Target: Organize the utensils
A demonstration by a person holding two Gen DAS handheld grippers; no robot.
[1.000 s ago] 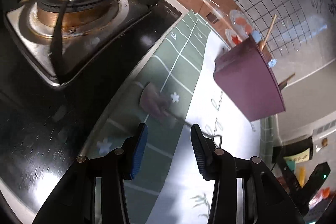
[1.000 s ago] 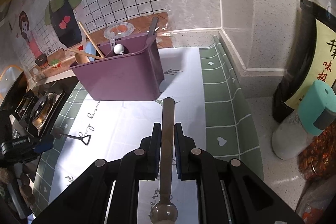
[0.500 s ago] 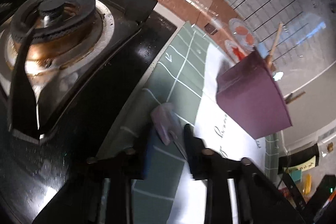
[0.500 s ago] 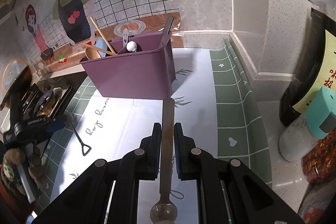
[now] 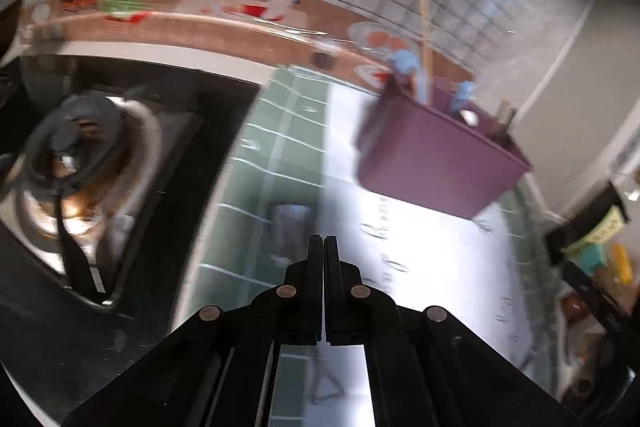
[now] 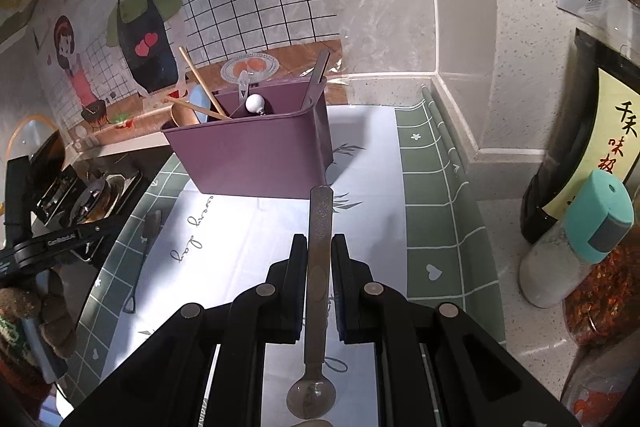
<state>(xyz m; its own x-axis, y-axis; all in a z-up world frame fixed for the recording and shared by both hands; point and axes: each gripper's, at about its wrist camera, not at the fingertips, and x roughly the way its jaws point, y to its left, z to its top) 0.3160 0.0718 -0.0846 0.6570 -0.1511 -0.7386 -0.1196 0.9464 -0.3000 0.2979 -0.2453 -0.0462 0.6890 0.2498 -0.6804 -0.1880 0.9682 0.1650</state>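
Right hand-held gripper [image 6: 319,259] clamping spoon [image 6: 317,291] — purple caddy [image 6: 256,151] ahead

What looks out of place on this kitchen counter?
A small spatula lies flat on the mat, beside the stove, while the other utensils stand in the purple utensil holder. The spoon is out of the holder too, clamped in the right gripper. Nothing looks spilled or broken.

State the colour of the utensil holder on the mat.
Purple; the utensil holder shows best in the right wrist view.
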